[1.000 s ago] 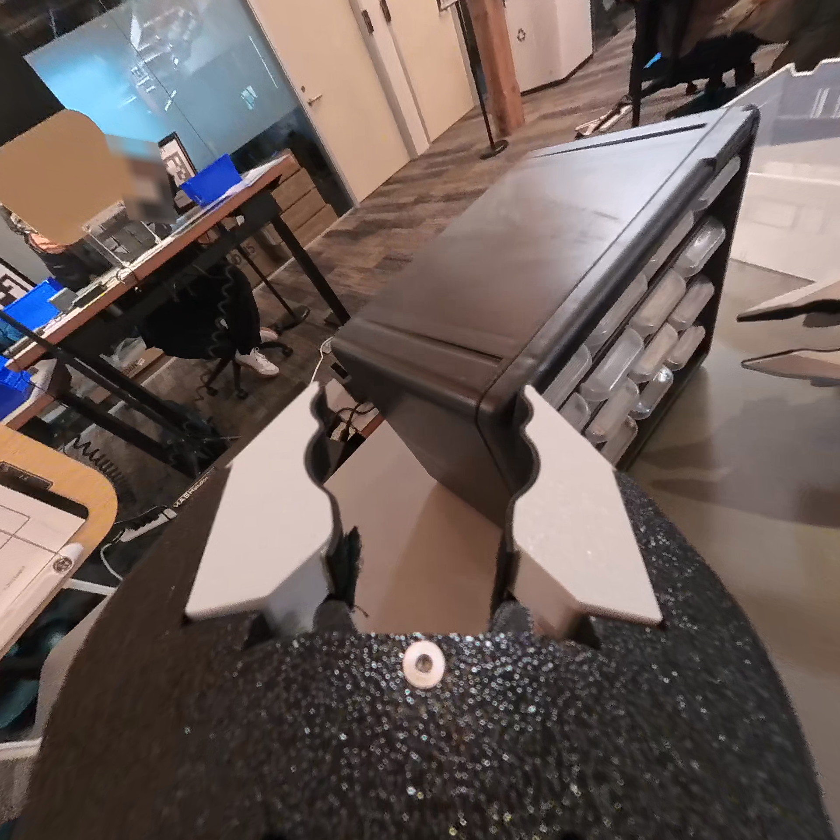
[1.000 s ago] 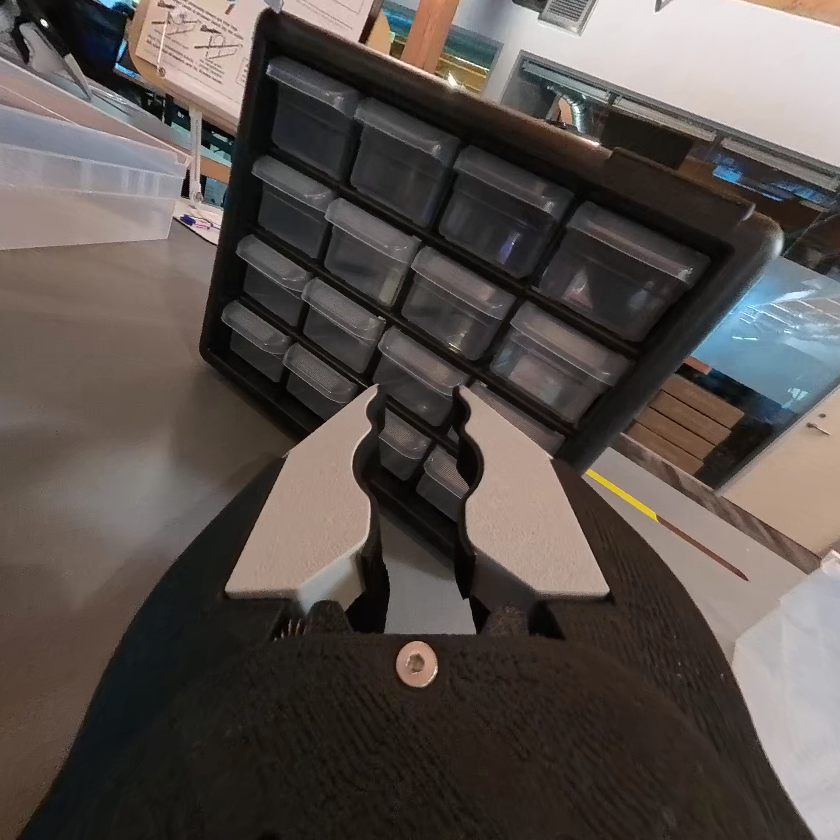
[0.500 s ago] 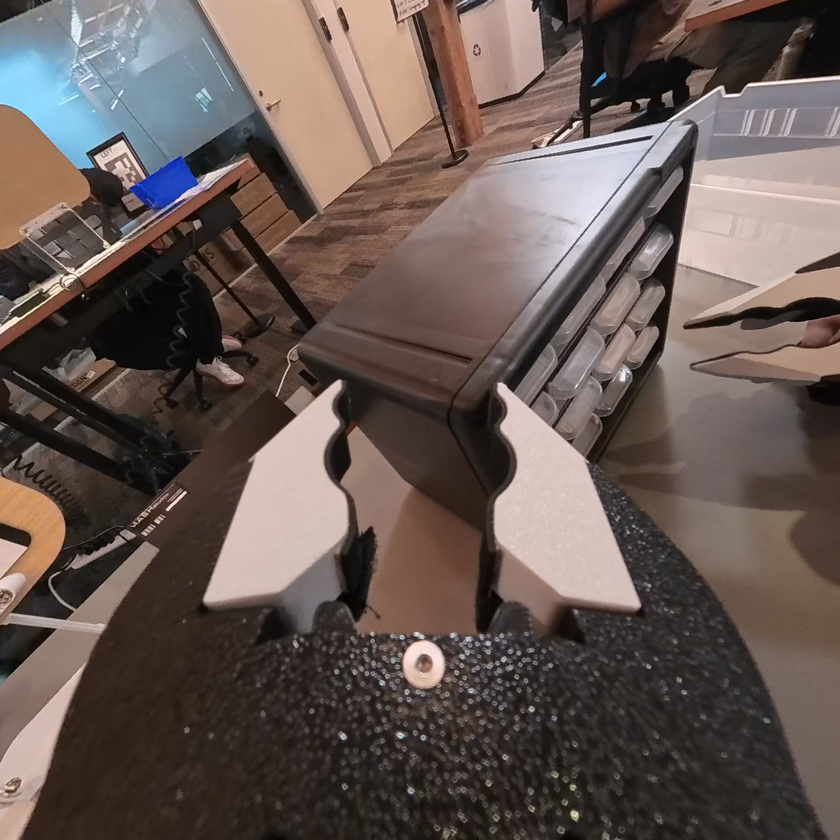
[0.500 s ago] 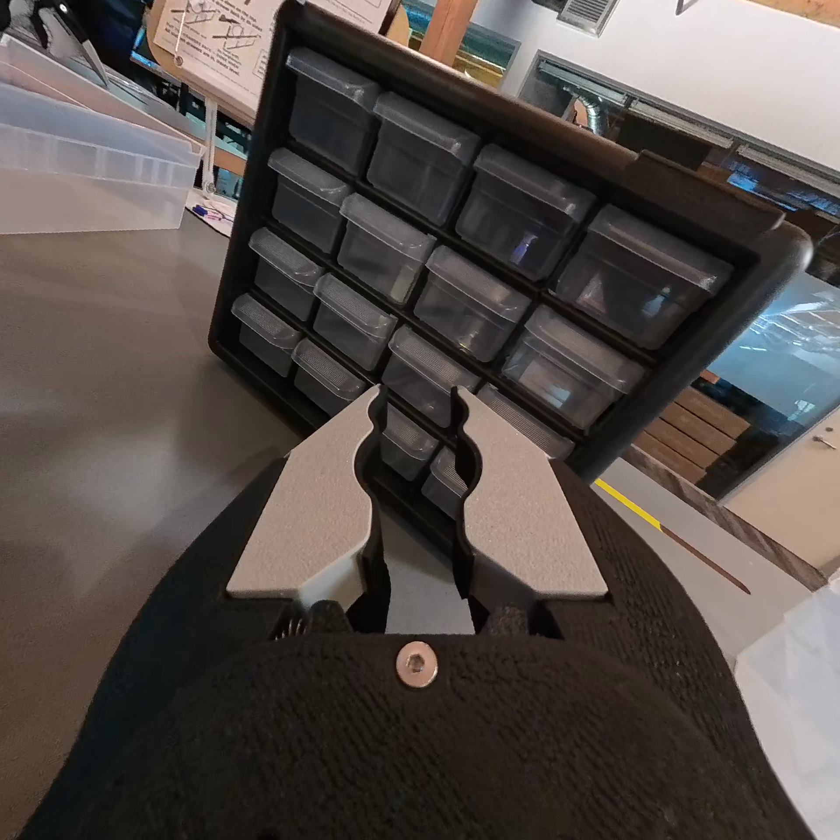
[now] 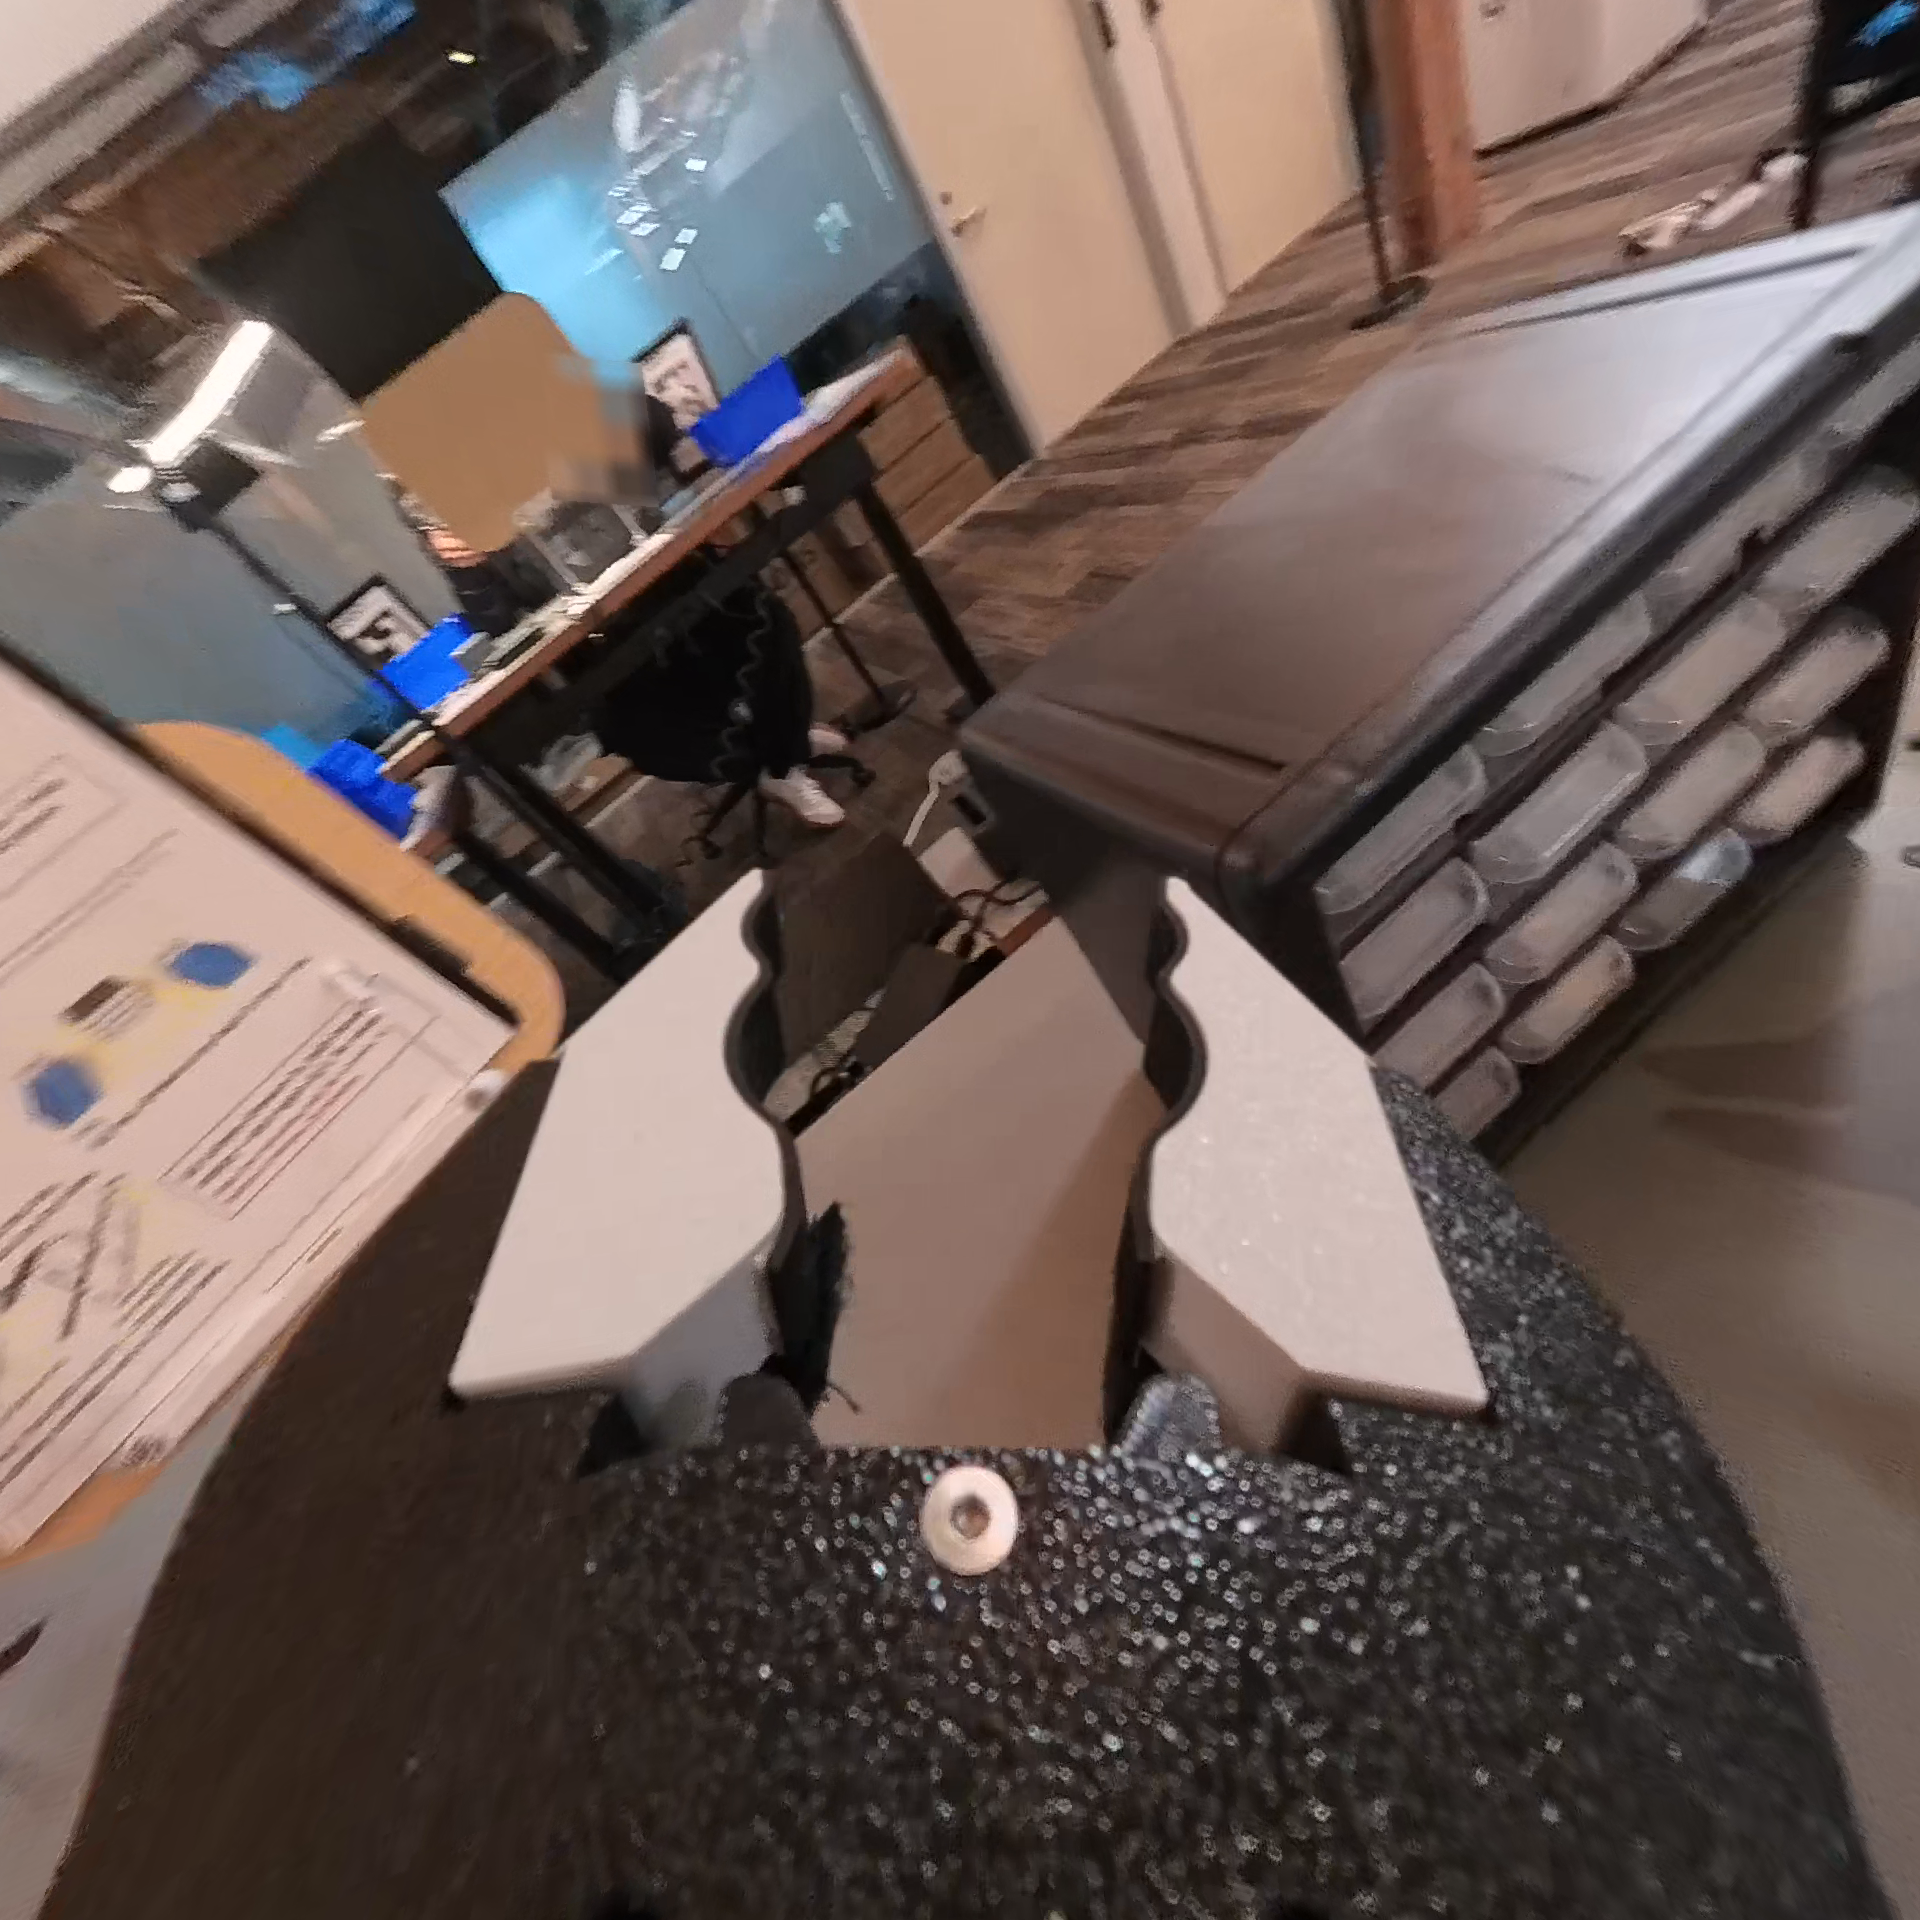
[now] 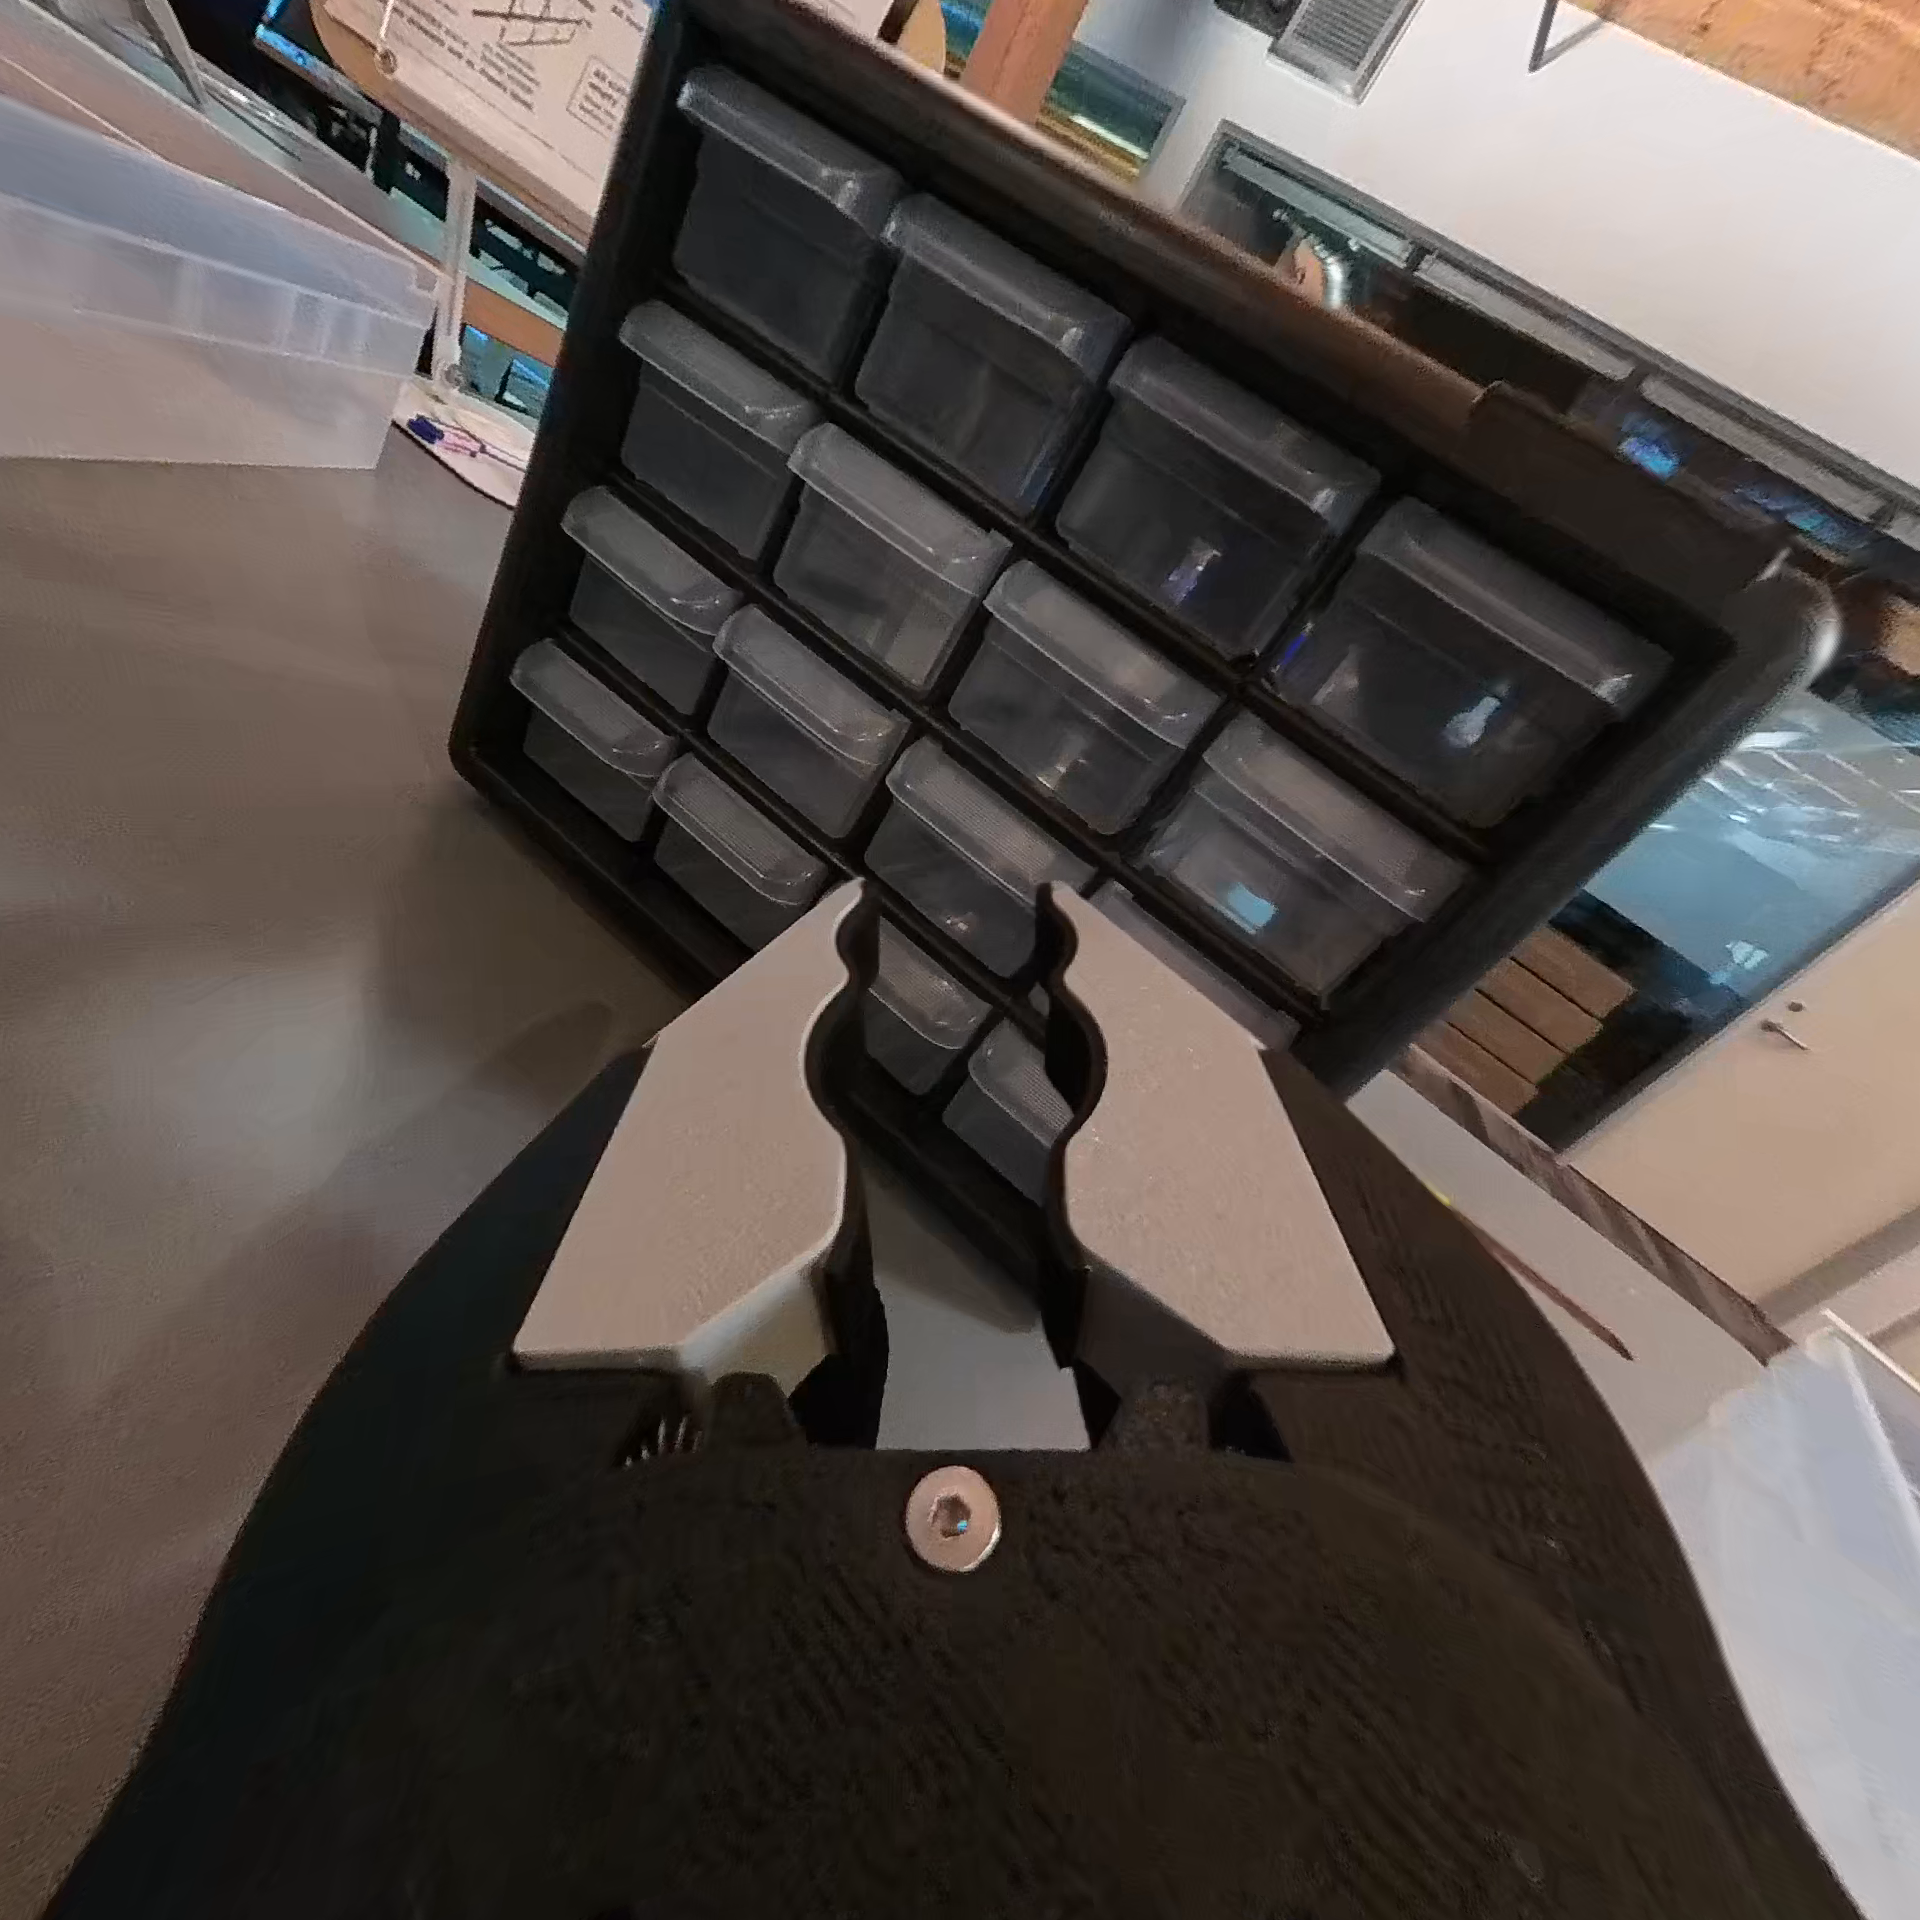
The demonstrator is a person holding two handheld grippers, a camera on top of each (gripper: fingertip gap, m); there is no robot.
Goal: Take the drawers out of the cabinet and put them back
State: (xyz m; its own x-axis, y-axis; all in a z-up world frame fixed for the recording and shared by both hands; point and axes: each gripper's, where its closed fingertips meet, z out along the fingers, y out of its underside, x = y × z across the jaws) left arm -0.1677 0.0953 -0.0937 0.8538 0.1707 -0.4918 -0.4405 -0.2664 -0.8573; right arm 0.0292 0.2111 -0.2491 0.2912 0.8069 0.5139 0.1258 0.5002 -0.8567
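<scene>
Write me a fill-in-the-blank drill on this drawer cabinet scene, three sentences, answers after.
1. The frame of the cabinet is coloured ____.
2. In the right wrist view, each full row of clear drawers holds ____ of them.
3. The right gripper is open and holds ____, as does the left gripper.

Missing words: black; four; nothing

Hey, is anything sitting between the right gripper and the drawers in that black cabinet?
Nothing visible. The right gripper faces the cabinet front, with only bare table before the lower drawers.
</scene>
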